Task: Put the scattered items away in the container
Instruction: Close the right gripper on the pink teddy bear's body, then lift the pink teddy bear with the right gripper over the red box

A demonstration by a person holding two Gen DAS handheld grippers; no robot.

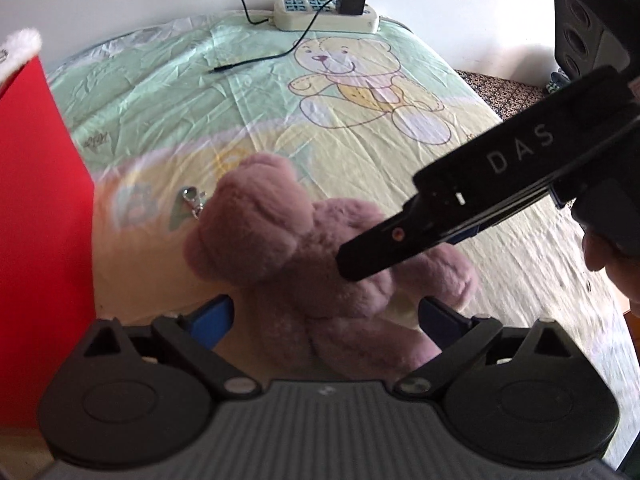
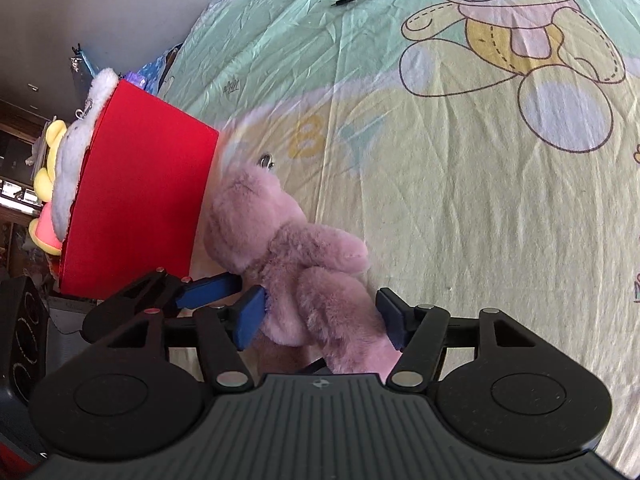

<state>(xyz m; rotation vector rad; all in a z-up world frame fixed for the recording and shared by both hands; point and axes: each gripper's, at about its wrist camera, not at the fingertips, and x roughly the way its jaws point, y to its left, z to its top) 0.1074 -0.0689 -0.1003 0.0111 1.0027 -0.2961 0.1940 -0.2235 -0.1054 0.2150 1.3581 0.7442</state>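
Note:
A pink plush bear [image 1: 304, 256] with a metal key clip [image 1: 195, 200] lies on the bedsheet beside the red container [image 1: 36, 208]. My left gripper [image 1: 324, 320] is open, its blue pads either side of the bear's lower body. My right gripper [image 2: 320, 320] is also open around the bear [image 2: 296, 264], pads close to its body; whether they press it I cannot tell. The right gripper's finger [image 1: 384, 244] reaches over the bear from the right in the left wrist view. The red container [image 2: 136, 200] holds a white plush [image 2: 76, 152] and a yellow plush [image 2: 46, 176].
A bedsheet [image 1: 360, 120] printed with a cartoon bear covers the surface. A power strip [image 1: 324, 16] with a black charger sits at the far edge; its cable end [image 1: 224, 68] lies on the sheet. A black speaker [image 1: 588, 32] stands at the far right.

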